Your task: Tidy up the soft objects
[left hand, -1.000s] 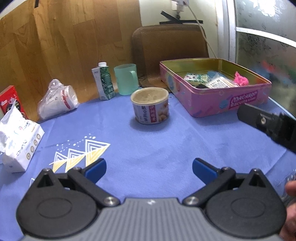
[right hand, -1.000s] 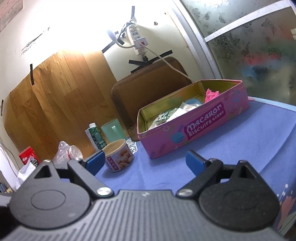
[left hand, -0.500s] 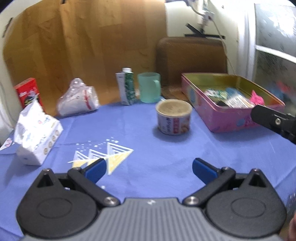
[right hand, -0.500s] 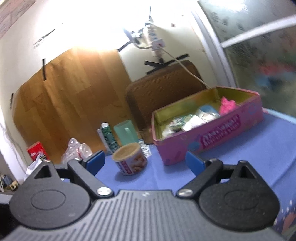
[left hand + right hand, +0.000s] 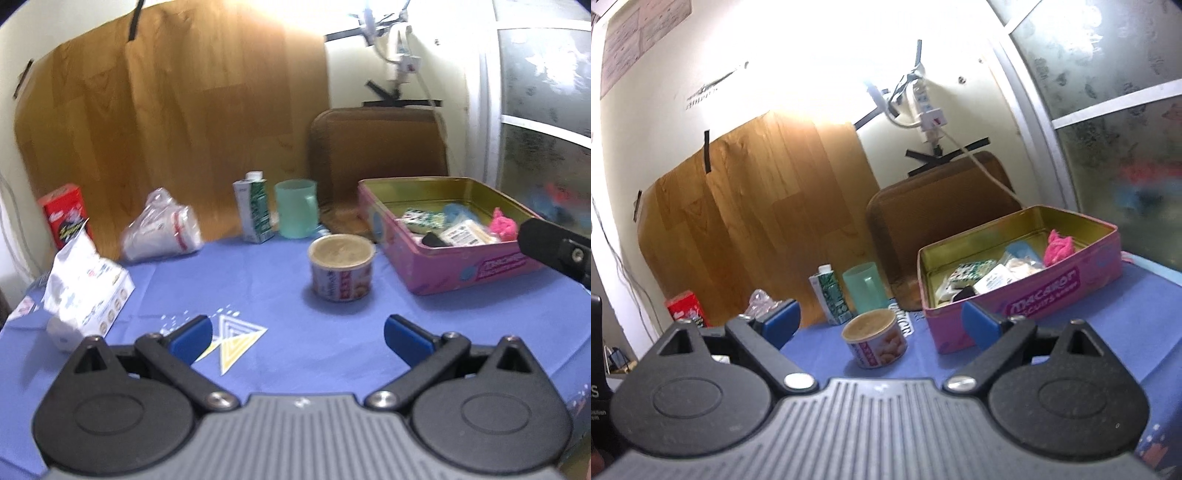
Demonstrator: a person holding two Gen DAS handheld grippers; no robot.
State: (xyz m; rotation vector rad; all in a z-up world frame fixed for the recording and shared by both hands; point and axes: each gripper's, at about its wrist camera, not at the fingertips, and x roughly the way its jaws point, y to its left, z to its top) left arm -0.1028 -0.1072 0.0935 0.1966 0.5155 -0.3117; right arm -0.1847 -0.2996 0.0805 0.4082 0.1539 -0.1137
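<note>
A pink biscuit tin (image 5: pixel 461 269) stands open at the right of the blue tablecloth; it also shows in the right wrist view (image 5: pixel 1034 302). Inside lie several small packets and a pink fluffy thing (image 5: pixel 501 226) (image 5: pixel 1058 246). A white tissue pack (image 5: pixel 86 291) sits at the left and a clear bag of paper cups (image 5: pixel 160 230) lies behind it. My left gripper (image 5: pixel 297 338) is open and empty above the cloth. My right gripper (image 5: pixel 881 325) is open and empty, held above the table before the tin; part of it shows at the right edge of the left wrist view (image 5: pixel 554 251).
A round snack tub (image 5: pixel 341 267) (image 5: pixel 875 341) stands mid-table. Behind it are a green-white carton (image 5: pixel 255 212), a mint cup (image 5: pixel 297 208) and a brown chair back (image 5: pixel 376 147). A red box (image 5: pixel 64 214) stands far left by the wood panel.
Both grippers have pulled back and tilted up, so the table objects look smaller and farther. Both stay open and empty. Nothing on the table has moved.
</note>
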